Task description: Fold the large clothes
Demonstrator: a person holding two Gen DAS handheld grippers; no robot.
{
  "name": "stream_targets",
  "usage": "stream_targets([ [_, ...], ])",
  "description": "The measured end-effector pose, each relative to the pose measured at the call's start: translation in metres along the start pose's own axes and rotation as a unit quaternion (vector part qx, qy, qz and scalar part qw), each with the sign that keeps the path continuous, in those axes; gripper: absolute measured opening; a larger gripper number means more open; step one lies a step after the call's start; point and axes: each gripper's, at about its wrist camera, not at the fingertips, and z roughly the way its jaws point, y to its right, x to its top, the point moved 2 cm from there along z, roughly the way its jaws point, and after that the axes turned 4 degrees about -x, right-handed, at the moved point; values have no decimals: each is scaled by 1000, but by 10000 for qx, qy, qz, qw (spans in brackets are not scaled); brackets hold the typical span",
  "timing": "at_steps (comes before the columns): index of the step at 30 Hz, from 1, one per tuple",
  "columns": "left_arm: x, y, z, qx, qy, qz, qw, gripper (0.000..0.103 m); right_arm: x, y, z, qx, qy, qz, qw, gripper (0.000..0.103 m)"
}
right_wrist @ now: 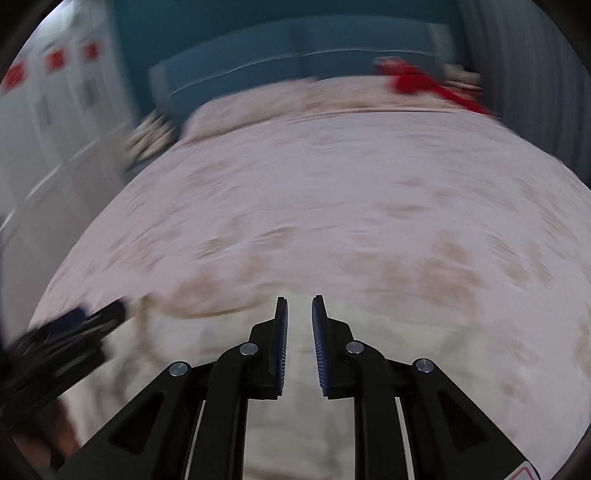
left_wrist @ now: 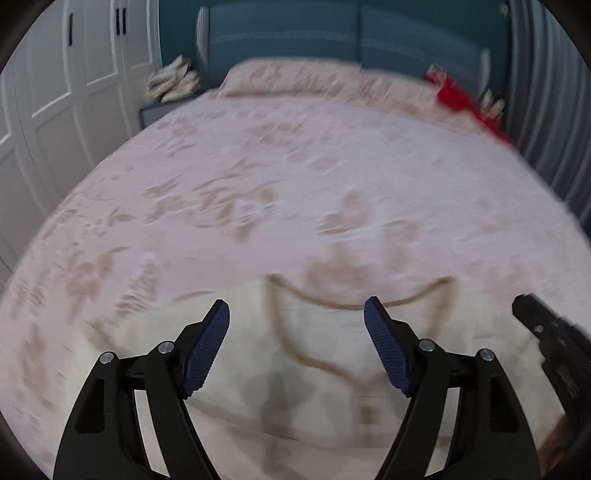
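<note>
Hovering over the near end of the bed (left_wrist: 295,166), both tools stood clear of the cream garment (left_wrist: 303,369), which lay spread on the floral bedspread (right_wrist: 332,192) directly below them, its brown-trimmed neckline (left_wrist: 354,301) toward the headboard (left_wrist: 288,33). We noted the left tool (left_wrist: 297,314) with its jaws wide apart and nothing between the ribbed blue pads (left_wrist: 207,350). The right tool (right_wrist: 299,314) showed only a narrow gap between its jaws, with no cloth caught in it, so we judged that neither tool carried the garment at this point. Both views were smeared by motion, and fine creases in the cloth could not be read. We judged the step in hand to be a regrip between folds. To do it well, we advised picking matching points on two edges of the garment, lowering each tool until one pad slid under a single layer, and closing only when the hem sat fully between the pads. The right tool needed wider jaws before descent. We advised lifting both sides evenly so the fold line stayed straight, and keeping clear of the red cloth (left_wrist: 461,99) at the far corner.
</note>
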Motion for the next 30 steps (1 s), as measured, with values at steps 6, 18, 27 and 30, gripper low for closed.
stream_targets([
  [6, -28, -5, 50, 147, -612, 550, 9965, 72, -30, -69, 70, 205, -1038, -1014, 9892, 16],
  [18, -46, -14, 62, 775, -192, 227, 9965, 83, -47, -42, 87, 284, -754, -161, 9966, 0],
  [27, -46, -39, 14, 655, 20, -346, 9973, 82, -38, -30, 35, -61, -352, 38, 9994, 20],
  [30, -70, -56, -53, 362, 279, -410, 9981, 90, -61, -4, -44, 338, -34, 288, 9990, 48],
])
